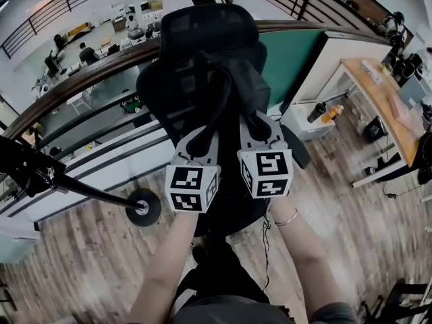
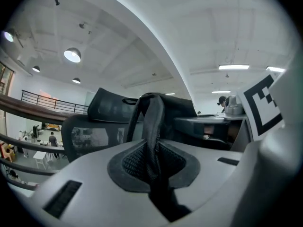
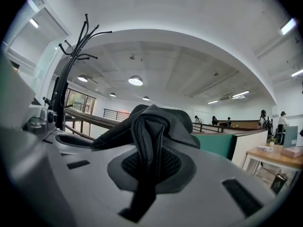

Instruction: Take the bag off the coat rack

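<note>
Fingers [image 2: 94,190] of the left gripper [image 2: 152,168] grip a black strap [image 2: 150,122] of the bag [image 1: 226,86]. The right gripper [image 3: 150,168] is clamped on another fold of it. The bag hangs closed against the office chair [image 1: 202,25], apart from the coat rack [image 3: 66,72].

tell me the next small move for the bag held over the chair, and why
Probably ease the bag down onto the chair before letting go: left gripper and right gripper are each shut on its black fabric, it hangs by the chair's back, and the coat rack stands apart, so it is already off.
</note>
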The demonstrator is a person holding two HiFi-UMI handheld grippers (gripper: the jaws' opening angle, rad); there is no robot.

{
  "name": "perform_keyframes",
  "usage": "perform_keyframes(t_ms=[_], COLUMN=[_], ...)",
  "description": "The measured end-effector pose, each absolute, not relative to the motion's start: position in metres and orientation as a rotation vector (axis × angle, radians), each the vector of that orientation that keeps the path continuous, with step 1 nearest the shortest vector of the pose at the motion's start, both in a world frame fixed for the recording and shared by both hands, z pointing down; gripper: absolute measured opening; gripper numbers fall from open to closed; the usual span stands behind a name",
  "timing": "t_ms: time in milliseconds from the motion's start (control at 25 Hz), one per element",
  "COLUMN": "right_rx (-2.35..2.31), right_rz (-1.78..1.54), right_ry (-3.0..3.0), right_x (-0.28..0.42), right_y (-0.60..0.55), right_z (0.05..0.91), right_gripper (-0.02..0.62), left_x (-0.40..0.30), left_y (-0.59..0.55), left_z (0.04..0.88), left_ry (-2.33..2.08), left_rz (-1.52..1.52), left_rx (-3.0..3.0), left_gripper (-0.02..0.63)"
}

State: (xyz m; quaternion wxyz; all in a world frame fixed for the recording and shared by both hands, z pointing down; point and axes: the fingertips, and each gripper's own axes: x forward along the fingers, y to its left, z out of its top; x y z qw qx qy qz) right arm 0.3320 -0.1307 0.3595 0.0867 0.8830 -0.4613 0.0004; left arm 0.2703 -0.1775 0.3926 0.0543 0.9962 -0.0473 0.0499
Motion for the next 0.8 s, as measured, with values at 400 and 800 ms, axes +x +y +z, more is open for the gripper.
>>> perform_keyframes(t_ms=[400,800], right_rx=[2.660,2.630], right_rz=[0.224,0.426], right_ry=[-1.344,-1.341], right_x=[0.359,0.371], right_y=[-0.133,-0.160], right_z=[0.449,0.528], right_gripper=[0.018,0.018], left_x=[0.296,0.303], left_y=[-0.184,-0.208], left_z=[0.478,0.553], left_ry=[-0.087,-0.139], left_rz=[0.305,0.465], left_rx=[2.974,2.898], left_gripper=[0.057,0.057])
